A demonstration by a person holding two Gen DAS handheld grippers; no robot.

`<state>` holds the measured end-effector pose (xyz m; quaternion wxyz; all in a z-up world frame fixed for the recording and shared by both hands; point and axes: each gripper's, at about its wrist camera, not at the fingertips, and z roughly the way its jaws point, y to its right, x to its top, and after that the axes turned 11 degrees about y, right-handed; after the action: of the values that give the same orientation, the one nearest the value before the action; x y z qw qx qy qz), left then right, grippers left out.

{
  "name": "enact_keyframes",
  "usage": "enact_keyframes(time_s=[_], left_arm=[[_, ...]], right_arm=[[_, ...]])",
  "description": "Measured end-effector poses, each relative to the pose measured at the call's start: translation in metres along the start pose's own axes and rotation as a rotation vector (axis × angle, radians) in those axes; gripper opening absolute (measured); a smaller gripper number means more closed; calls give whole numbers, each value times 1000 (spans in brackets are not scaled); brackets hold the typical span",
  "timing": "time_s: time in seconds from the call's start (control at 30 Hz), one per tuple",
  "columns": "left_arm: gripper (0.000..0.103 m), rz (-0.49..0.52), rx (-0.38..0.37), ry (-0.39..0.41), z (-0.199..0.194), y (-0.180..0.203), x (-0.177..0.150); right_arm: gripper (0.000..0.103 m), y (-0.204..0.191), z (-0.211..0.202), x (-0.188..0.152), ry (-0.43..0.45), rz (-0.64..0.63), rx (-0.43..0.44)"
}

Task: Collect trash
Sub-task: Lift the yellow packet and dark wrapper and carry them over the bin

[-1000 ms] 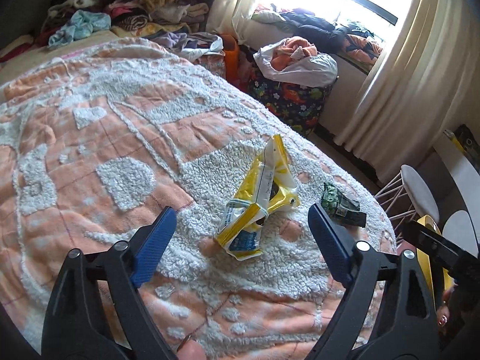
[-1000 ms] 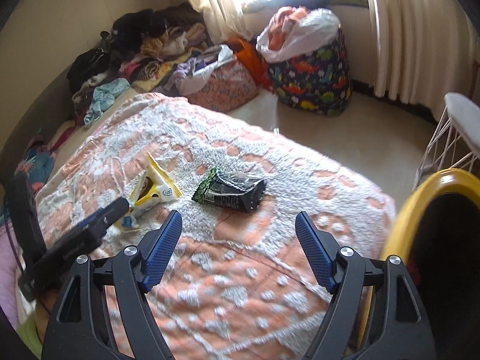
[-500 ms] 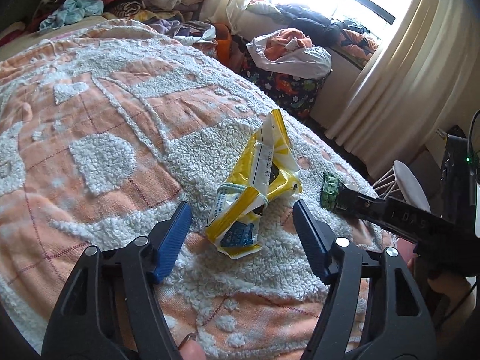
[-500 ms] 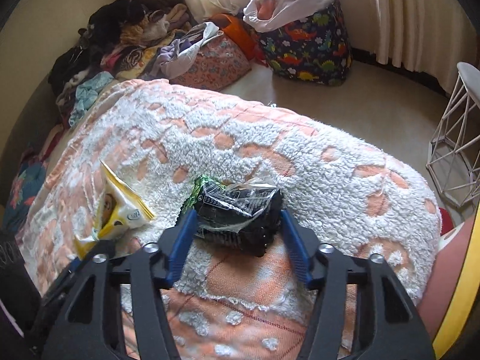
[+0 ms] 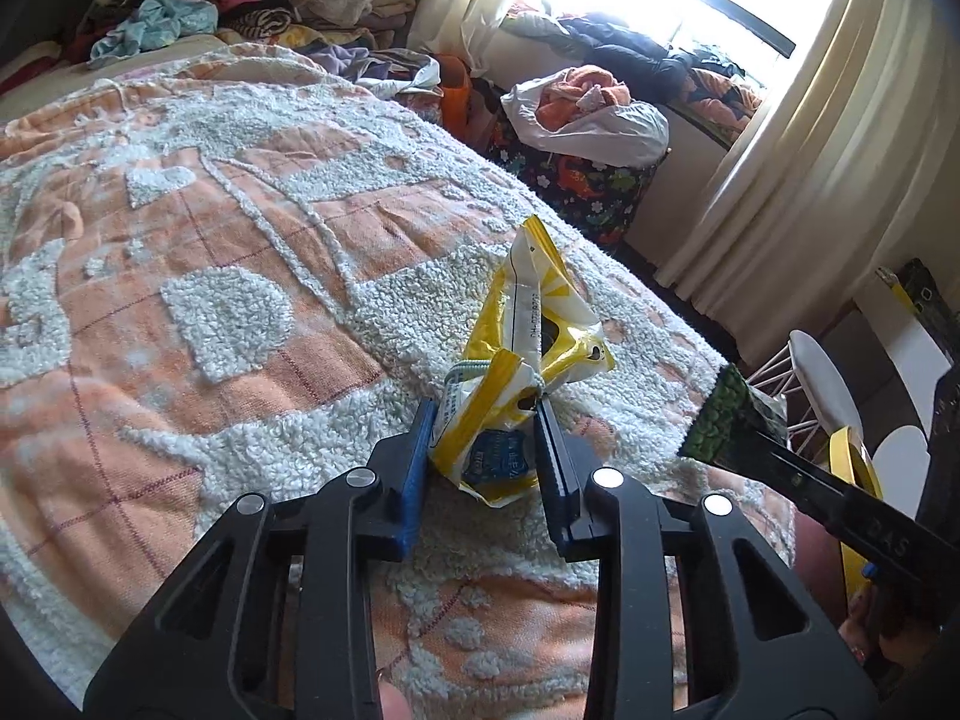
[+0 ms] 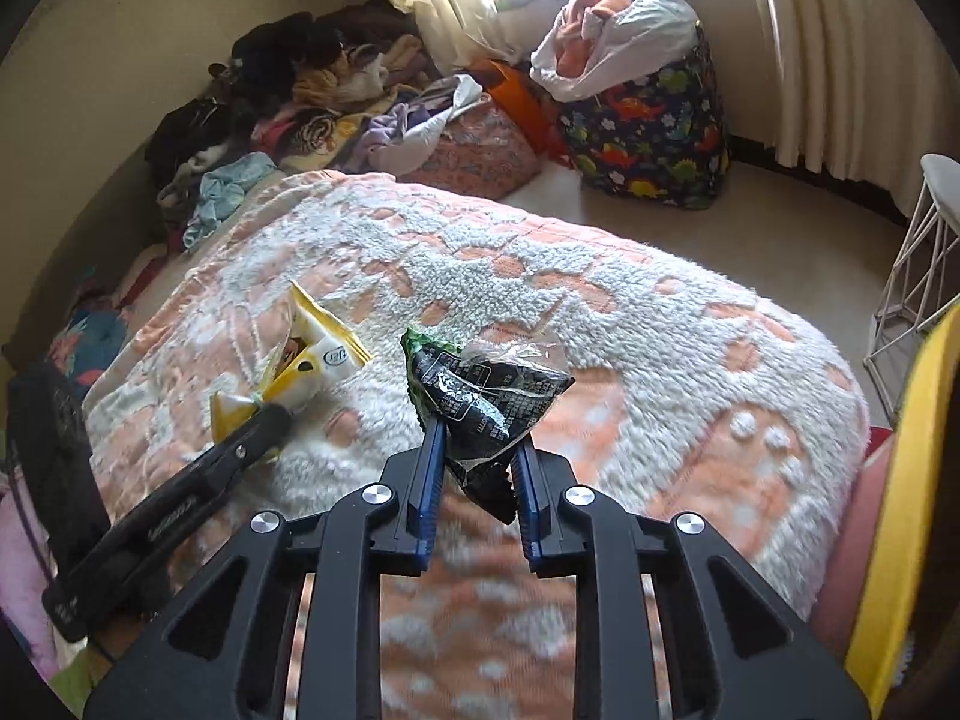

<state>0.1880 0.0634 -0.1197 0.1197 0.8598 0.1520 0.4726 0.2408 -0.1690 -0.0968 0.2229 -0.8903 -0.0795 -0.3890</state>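
On my left side, the left gripper has its jaws clamped on the lower end of the yellow wrapper, whose crumpled top stands up over the orange-and-white bedspread; I cannot tell whether the wrapper is clear of the bedspread or touching it. Moving right, my right gripper has its jaws pressed together on the dark green wrapper, which sticks up from between them above the bedspread. Beyond the bed's far edge I see a dinosaur-print bag topped with clothes on the floor, and a yellow rim at the far right.
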Motion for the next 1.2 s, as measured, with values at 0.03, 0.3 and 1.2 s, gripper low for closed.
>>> enact_keyframes(time_s=[0.03, 0.3, 1.2], left_arm=[[24, 1, 0, 3, -2, 1, 0], [24, 28, -32, 34, -22, 20, 5], [24, 200, -206, 32, -58, 120, -9]], right_arm=[[20, 1, -5, -1, 6, 0, 1], [20, 4, -47, -5, 62, -16, 0], [20, 58, -153, 0, 215, 60, -72]])
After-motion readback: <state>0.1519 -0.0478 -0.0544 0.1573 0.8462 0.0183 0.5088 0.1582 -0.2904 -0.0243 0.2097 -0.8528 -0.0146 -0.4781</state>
